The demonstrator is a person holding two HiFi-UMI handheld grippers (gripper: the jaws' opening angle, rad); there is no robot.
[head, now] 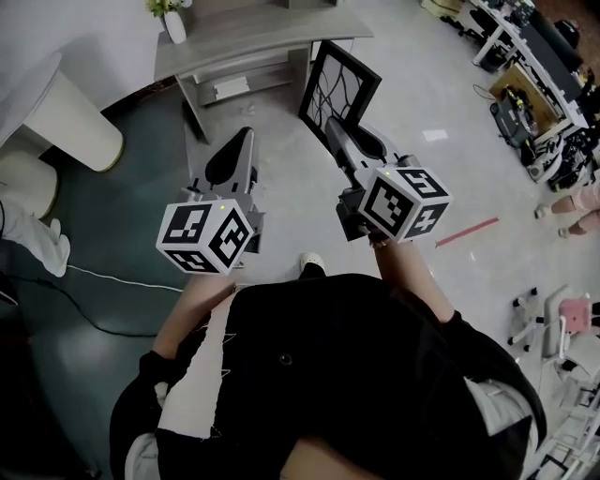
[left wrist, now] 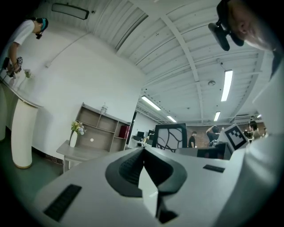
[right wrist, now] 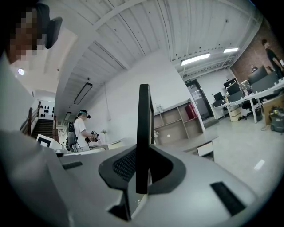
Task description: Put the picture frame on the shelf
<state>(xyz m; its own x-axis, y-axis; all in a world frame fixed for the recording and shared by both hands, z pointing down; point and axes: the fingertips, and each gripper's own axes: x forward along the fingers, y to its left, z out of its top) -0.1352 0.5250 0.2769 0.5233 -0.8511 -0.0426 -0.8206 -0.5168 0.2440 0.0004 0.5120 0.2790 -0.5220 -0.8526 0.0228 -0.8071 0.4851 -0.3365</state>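
Note:
The picture frame (head: 338, 86), black with a white picture crossed by dark lines, is held upright off the floor with my right gripper (head: 334, 127) shut on its lower edge. In the right gripper view the frame (right wrist: 143, 133) shows edge-on, clamped between the jaws (right wrist: 142, 177). My left gripper (head: 246, 134) hovers to its left, shut and empty; its tips (left wrist: 143, 153) meet with nothing between them. The grey shelf unit with a desk top (head: 253, 39) stands ahead against the wall and is also seen as the shelf (left wrist: 100, 129) and shelf (right wrist: 176, 122). The frame (left wrist: 171, 137) appears right of it.
A white vase with flowers (head: 174, 22) stands on the desk's left end. A white round pedestal (head: 73, 120) is at the left, and a cable (head: 112, 278) lies on the dark floor. Workbenches (head: 536, 66) and chairs (head: 555, 323) fill the right. Another person (right wrist: 82, 132) stands by a counter.

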